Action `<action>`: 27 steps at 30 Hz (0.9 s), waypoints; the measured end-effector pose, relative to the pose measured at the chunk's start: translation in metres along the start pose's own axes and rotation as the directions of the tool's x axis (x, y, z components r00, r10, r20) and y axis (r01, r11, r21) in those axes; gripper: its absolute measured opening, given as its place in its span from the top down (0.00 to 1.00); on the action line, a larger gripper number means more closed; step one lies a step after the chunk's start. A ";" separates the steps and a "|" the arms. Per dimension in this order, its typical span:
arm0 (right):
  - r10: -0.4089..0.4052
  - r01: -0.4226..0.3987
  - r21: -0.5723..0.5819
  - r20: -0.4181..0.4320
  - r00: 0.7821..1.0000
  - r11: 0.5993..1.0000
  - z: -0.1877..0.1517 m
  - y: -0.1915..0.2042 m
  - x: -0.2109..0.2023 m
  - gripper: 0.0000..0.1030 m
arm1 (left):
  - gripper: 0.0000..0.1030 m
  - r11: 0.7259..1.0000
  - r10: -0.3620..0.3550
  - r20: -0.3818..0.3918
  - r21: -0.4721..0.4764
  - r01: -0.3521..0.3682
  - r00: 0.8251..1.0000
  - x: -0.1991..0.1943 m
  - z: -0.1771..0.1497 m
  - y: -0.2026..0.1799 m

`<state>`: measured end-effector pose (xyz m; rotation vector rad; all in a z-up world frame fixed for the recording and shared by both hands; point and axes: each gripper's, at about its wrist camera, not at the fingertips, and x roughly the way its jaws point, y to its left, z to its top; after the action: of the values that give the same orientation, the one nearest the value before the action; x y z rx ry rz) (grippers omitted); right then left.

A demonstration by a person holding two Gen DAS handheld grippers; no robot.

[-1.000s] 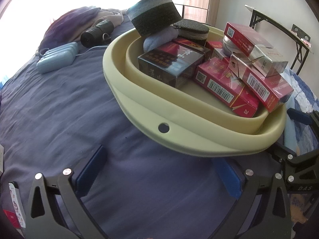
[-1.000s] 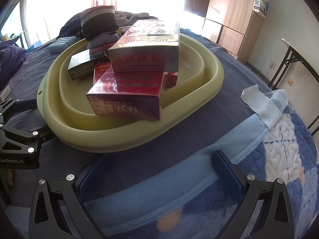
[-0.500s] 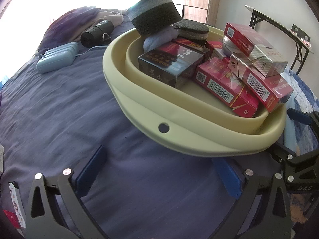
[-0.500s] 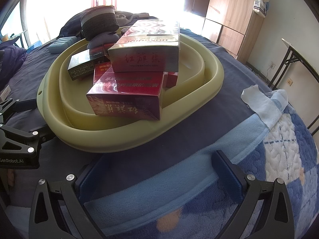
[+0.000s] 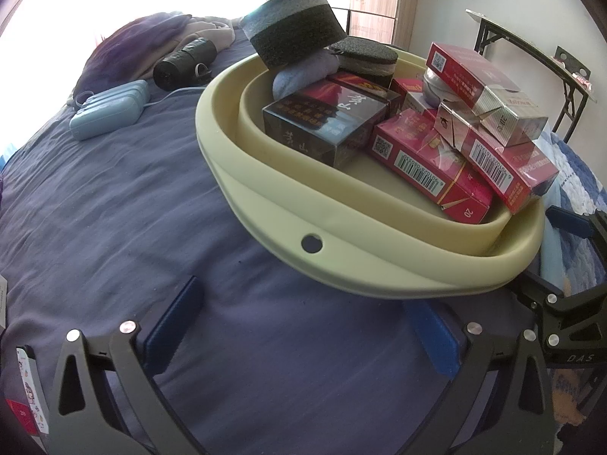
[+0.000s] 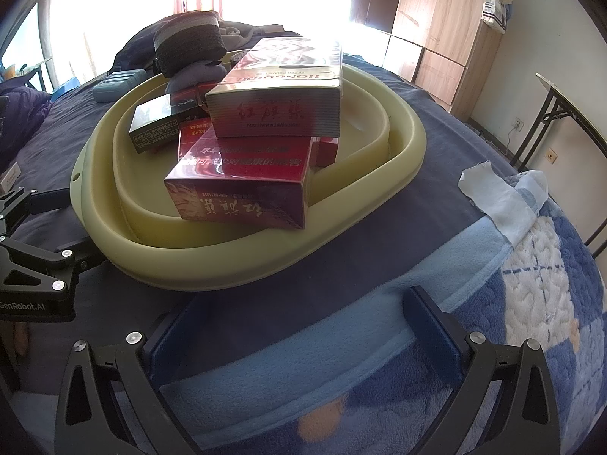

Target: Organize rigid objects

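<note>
A pale yellow-green basin (image 5: 341,250) (image 6: 265,265) rests on the bed. Inside it lie several red cigarette packs (image 5: 428,167) (image 6: 242,189), a dark pack (image 5: 326,121) (image 6: 155,125), a silver-red carton (image 6: 280,91) stacked on top, two grey-black foam pads (image 5: 296,34) (image 6: 187,43) and a grey pouch (image 5: 303,74). My left gripper (image 5: 303,326) stands open just short of the basin's near rim, nothing between its fingers. Open as well, my right gripper (image 6: 299,326) hovers over the blue blanket at the basin's other side, holding nothing.
The bed has a dark blue sheet (image 5: 114,208) and a blue-white blanket (image 6: 531,284). A light blue case (image 5: 110,113), a black cylinder (image 5: 182,62) and clothes (image 5: 151,38) lie near the window. White tissue (image 6: 497,201), a wardrobe (image 6: 436,22) and a folding table (image 6: 569,102) stand right.
</note>
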<state>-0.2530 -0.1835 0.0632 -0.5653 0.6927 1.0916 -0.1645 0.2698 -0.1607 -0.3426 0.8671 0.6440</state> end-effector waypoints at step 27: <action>0.000 0.000 0.000 0.000 1.000 1.000 0.000 0.000 0.000 0.00 | 0.00 1.000 0.001 0.000 0.001 -0.001 1.000 0.000 0.000 -0.001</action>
<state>-0.2529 -0.1836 0.0632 -0.5655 0.6925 1.0919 -0.1640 0.2687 -0.1606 -0.3417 0.8674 0.6446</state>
